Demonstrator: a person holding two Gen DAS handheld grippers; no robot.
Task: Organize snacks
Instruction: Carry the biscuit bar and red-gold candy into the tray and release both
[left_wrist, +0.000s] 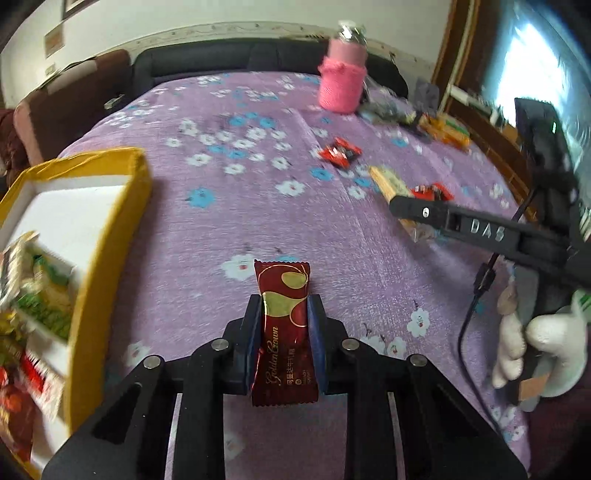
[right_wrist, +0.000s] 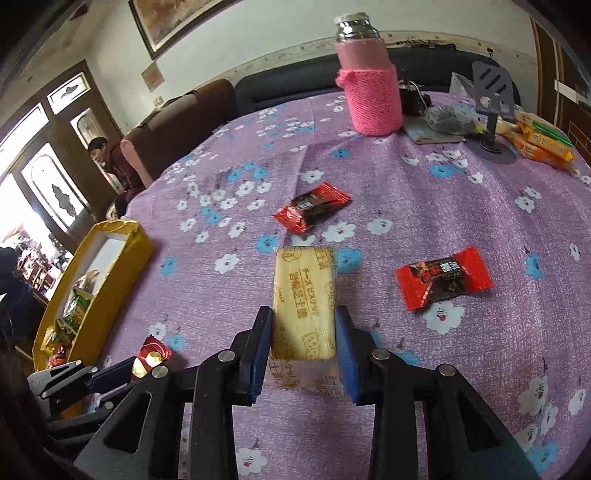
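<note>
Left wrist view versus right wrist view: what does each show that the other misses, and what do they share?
Only the left wrist view shows the gloved hand holding the right gripper's handle.

Only the right wrist view shows the grey stand and a seated person by the doors.

Both show the dark red candy clamped in the left gripper, the cracker pack in the right gripper, the yellow box, the pink-sleeved bottle and two red candies.

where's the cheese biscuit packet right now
The cheese biscuit packet sits low in the middle of the right wrist view, clamped between the right gripper pads over the purple floral cloth, with red candies just beyond.
</note>
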